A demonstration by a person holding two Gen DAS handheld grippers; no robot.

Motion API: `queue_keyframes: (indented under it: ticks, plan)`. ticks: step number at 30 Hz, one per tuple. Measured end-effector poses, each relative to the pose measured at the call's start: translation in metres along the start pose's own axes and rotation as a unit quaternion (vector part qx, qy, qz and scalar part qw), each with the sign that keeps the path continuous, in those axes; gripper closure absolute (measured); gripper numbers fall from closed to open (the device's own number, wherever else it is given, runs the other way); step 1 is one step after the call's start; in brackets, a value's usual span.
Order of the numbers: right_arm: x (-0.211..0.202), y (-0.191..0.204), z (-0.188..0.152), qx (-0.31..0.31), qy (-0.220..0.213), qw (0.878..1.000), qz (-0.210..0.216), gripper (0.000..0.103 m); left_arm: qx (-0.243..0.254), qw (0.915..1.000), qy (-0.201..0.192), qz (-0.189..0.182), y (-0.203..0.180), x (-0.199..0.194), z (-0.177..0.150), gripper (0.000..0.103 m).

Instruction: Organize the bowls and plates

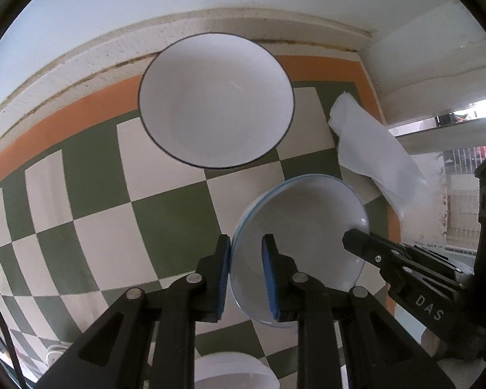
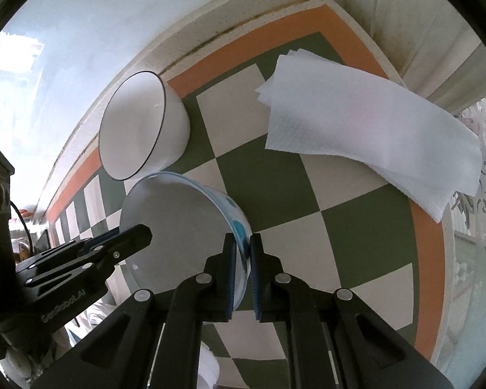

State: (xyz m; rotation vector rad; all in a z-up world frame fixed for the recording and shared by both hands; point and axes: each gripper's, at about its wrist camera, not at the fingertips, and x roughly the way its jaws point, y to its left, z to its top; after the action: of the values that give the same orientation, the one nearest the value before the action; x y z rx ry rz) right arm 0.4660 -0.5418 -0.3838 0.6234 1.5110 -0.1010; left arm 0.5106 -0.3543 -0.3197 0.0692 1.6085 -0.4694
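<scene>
In the left wrist view, my left gripper (image 1: 246, 256) is clamping the blue-rimmed bowl (image 1: 307, 223) on the checkered mat (image 1: 165, 194), near the white bowl (image 1: 215, 100); in the right wrist view, my right gripper (image 2: 243, 253) is pinching its opposite rim, paper towels (image 2: 366, 129) lying beyond

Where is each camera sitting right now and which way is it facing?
Left wrist: on the left gripper, looking steeply down at the checkered cloth; its jaws clamp the blue-rimmed bowl, and the right gripper enters from the right.
Right wrist: on the right gripper, also looking steeply down; its jaws clamp the opposite rim of that bowl, and the left gripper enters from the left.
Shared: the held bowl, the black-rimmed white bowl, the paper towels, the cloth.
</scene>
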Motion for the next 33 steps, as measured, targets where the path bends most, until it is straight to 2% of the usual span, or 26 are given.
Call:
queue_keyframes:
  ticks: [8, 12, 21, 28, 33]
  plan:
    - [-0.026, 0.011, -0.030, -0.013, -0.005, 1.000, 0.012, 0.093, 0.008, 0.9998, -0.018, -0.008, 0.001, -0.031, -0.034, 0.086]
    - [-0.042, 0.018, -0.056, -0.022, -0.001, 0.999, 0.029, 0.093, 0.008, 0.9995, -0.026, -0.017, 0.008, -0.053, -0.061, 0.086]
    - [-0.070, 0.046, -0.125, -0.059, 0.002, 0.998, 0.033, 0.093, 0.006, 0.9993, -0.036, -0.012, 0.026, -0.081, -0.125, 0.085]
    - [-0.053, 0.056, -0.166, -0.072, 0.027, 0.996, 0.041, 0.094, -0.013, 0.9997, -0.022, -0.002, 0.048, -0.071, -0.160, 0.085]
    - [-0.033, 0.057, -0.182, -0.076, 0.047, 0.995, 0.036, 0.094, -0.020, 0.9998, -0.007, 0.003, 0.056, -0.058, -0.175, 0.085]
